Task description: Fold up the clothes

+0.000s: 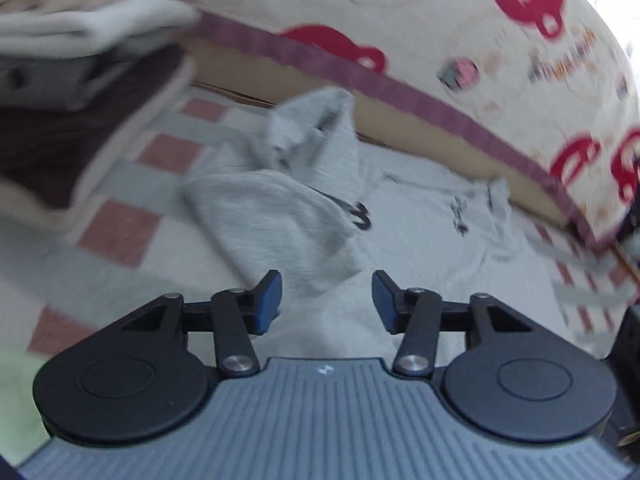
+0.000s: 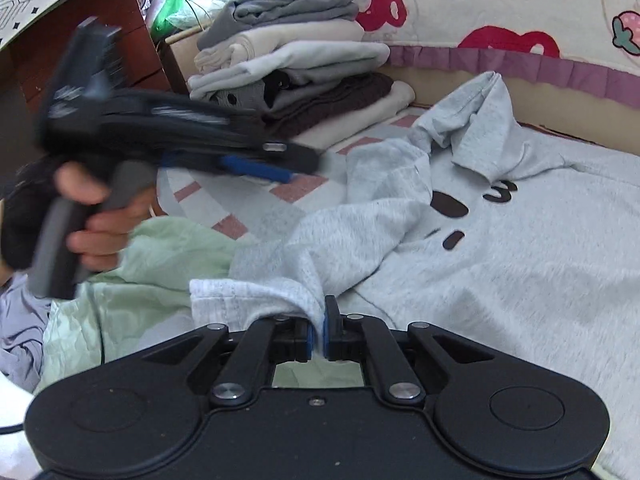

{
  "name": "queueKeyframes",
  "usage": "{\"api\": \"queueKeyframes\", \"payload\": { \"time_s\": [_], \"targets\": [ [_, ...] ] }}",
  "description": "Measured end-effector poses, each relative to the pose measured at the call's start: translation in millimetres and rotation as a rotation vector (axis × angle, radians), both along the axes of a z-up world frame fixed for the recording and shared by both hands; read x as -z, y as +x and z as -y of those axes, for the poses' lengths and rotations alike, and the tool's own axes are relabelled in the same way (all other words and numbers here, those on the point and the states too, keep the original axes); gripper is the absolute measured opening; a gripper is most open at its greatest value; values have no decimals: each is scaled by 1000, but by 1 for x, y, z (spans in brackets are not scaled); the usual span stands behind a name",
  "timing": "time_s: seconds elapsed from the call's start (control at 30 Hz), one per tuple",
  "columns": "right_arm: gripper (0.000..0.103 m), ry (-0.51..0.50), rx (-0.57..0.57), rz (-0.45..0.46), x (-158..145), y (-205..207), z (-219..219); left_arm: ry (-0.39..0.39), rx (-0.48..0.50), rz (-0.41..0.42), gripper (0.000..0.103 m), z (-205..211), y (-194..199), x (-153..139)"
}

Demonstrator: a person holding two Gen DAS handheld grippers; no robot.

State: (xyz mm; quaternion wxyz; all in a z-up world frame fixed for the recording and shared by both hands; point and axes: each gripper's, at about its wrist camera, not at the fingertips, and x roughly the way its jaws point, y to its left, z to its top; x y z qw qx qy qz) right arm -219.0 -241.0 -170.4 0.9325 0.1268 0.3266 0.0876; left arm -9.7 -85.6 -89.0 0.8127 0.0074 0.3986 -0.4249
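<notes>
A light grey sweatshirt (image 2: pixel 500 248) with dark face marks lies spread on the bed, its sleeves crumpled toward the headboard. My right gripper (image 2: pixel 319 328) is shut on the sweatshirt's hem edge at the near left. My left gripper (image 1: pixel 327 300) is open and empty, held just above the sweatshirt (image 1: pixel 280 216). The left gripper also shows in the right wrist view (image 2: pixel 280 166), held in a hand above the bed at the left.
A stack of folded clothes (image 2: pixel 296 64) stands at the back left by the headboard (image 2: pixel 500 4). A pale green cloth (image 2: pixel 160 264) lies crumpled at the near left. A wooden bedside cabinet (image 2: pixel 120 32) is far left. The checked bedsheet (image 1: pixel 120 232) lies beneath.
</notes>
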Motion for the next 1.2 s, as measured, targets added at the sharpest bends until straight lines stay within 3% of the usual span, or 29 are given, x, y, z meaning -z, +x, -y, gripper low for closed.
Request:
{"api": "queueKeyframes", "payload": {
  "time_s": [0.13,0.23,0.3,0.33,0.37,0.43,0.5,0.53,0.67,0.7,0.8,0.87,0.97,1.03,1.13,1.2],
  "targets": [
    [7,1,5,-3,2,-3,1,153,97,-78,51,45,10,17],
    [7,-3,10,-1,1,-10,2,193,112,-82,56,59,10,25],
    [7,-10,13,1,1,-14,2,212,118,-73,53,65,9,31],
    [7,-11,18,4,1,-16,3,231,114,-65,15,66,8,31],
    [7,-7,28,10,0,-17,5,256,107,-56,2,65,6,30],
    [7,19,41,37,-3,-20,10,266,37,59,2,53,-8,10],
    [7,98,32,88,-13,-24,18,217,-79,172,2,26,-31,-23],
    [7,133,24,109,-18,-26,20,202,-122,177,2,12,-38,-30],
    [7,201,-10,110,-24,-27,21,176,-249,80,3,-41,-48,-30],
    [7,229,-10,76,-20,-25,21,169,-280,56,3,-55,-50,-30],
    [6,376,46,-40,-10,-27,26,211,-385,-61,3,-70,-40,5],
    [11,392,70,-99,-14,-36,30,243,-397,-57,3,-72,-38,17],
    [21,351,197,-135,-28,-65,52,211,-398,-70,3,-80,-35,15],
    [44,433,368,-165,-30,-92,87,190,-401,-85,3,-82,-34,13],
    [48,502,634,-277,-31,-126,145,177,-410,-103,3,-80,-37,15],
    [57,536,802,-356,-33,-148,184,172,-412,-113,3,-78,-35,18]
  ]
}}
